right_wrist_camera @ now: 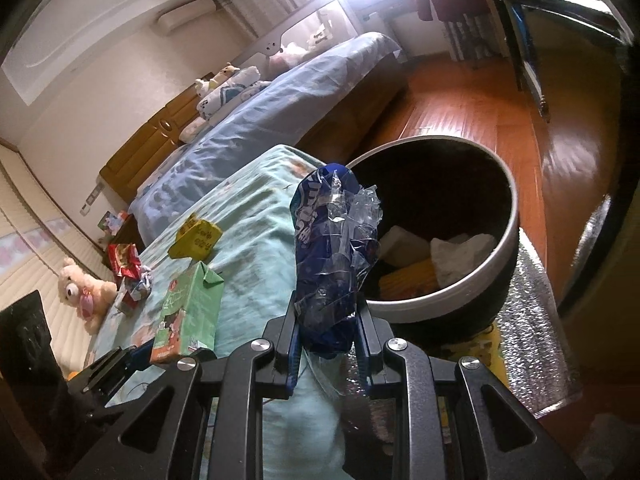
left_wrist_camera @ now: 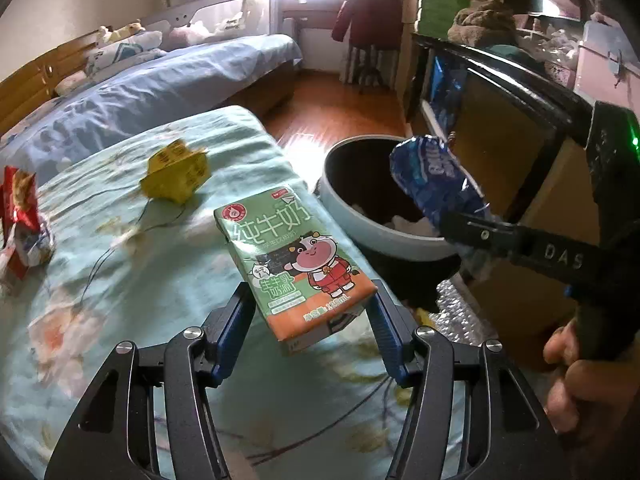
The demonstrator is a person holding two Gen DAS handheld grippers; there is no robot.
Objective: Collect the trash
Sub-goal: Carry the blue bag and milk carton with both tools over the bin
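Note:
My left gripper [left_wrist_camera: 310, 300] is shut on a green and orange milk carton [left_wrist_camera: 294, 258], held above the teal floral bedcover [left_wrist_camera: 120, 280]. My right gripper [right_wrist_camera: 328, 316] is shut on a crumpled blue plastic wrapper [right_wrist_camera: 332, 248], held beside the rim of the round bin [right_wrist_camera: 496, 264]. In the left wrist view the wrapper [left_wrist_camera: 434, 180] and right gripper [left_wrist_camera: 480, 236] hang over the bin [left_wrist_camera: 340, 208]. The bin holds white tissue [right_wrist_camera: 460, 252] and yellow trash. A crumpled yellow wrapper [left_wrist_camera: 176, 172] and a red snack packet [left_wrist_camera: 20, 220] lie on the cover. The carton also shows in the right wrist view [right_wrist_camera: 188, 312].
A blue-sheeted bed [left_wrist_camera: 160, 80] lies behind the cover. A dark cabinet [left_wrist_camera: 500, 92] stands right of the bin on wooden floor [right_wrist_camera: 460, 100]. Silver bubble foil [right_wrist_camera: 536, 340] lies under the bin. A plush bear [right_wrist_camera: 84, 292] sits at the left.

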